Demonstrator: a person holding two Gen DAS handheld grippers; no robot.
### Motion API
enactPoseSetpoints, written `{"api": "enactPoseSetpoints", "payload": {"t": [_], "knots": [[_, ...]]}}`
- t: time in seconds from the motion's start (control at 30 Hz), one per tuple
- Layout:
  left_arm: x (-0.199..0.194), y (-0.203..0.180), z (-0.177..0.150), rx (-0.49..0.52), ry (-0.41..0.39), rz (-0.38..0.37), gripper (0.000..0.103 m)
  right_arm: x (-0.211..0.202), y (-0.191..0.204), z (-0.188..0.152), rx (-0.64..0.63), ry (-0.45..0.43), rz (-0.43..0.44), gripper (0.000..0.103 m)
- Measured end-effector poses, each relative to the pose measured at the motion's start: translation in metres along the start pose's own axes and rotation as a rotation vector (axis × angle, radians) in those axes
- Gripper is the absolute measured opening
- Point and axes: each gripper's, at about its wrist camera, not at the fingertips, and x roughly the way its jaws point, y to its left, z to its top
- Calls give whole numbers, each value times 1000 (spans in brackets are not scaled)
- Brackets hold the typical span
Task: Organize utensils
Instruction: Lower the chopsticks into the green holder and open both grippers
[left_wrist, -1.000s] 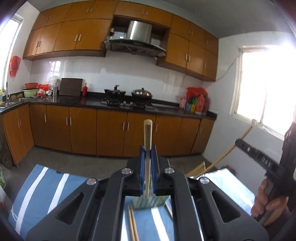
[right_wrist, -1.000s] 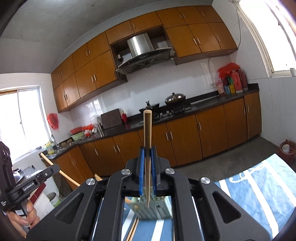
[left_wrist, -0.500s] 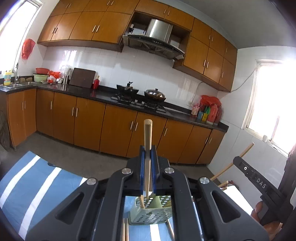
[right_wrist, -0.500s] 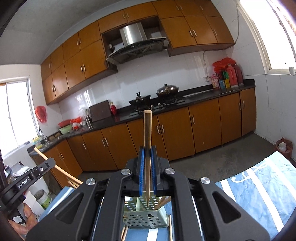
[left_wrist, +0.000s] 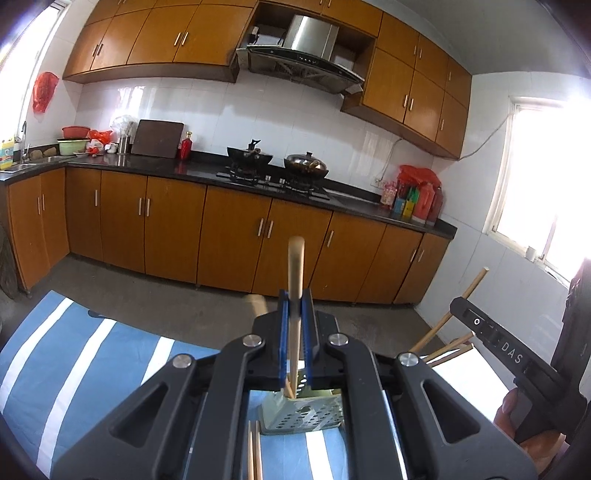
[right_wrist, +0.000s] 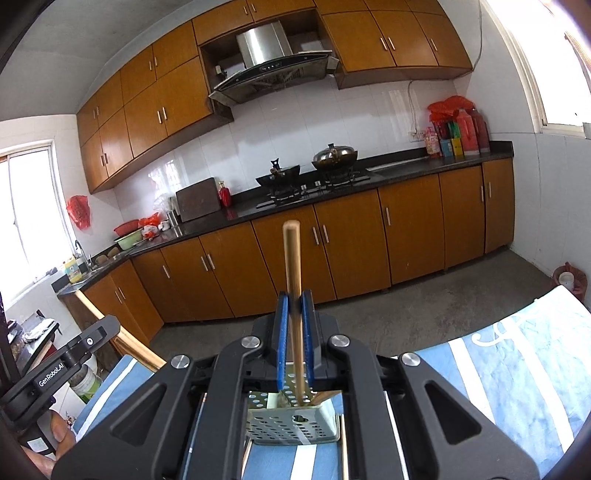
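Each tool clamps an upright wooden chopstick: left tool (left_wrist: 295, 343), chopstick (left_wrist: 295, 273); right tool (right_wrist: 295, 343), chopstick (right_wrist: 292, 266). Only the right view shows the perforated pale-green holder's (right_wrist: 291, 424) open top.

My left claw (left_wrist: 295, 332) is matt black plastic with blue rubbery pads, pinched on a smooth pale wooden chopstick (left_wrist: 295, 280); my right claw (right_wrist: 294, 332) has the same finish and clamps its own wooden stick (right_wrist: 292, 280). Below sits a perforated, dull grey-green holder (right_wrist: 291, 424), plastic by its look, on blue-and-white striped cloth (right_wrist: 517, 369).
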Motion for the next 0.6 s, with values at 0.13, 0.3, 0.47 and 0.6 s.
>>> {"api": "enactPoseSetpoints", "payload": {"t": [0.13,0.3,0.47,0.6], "knots": [[-4,2,0,-2,-3,7,8,-4,-1,1,-6,-2,-9,10],[-17,4,3,-13,-21,19,10,-19,-2,7,-9,-36,-24,24],[-42,8,5,-22,-44,27,12,-42,-15,13,-1,-62,-47,24],[-63,20,-3,-16,-43,50,17,-67,-37,6,12,-56,-86,25]]}}
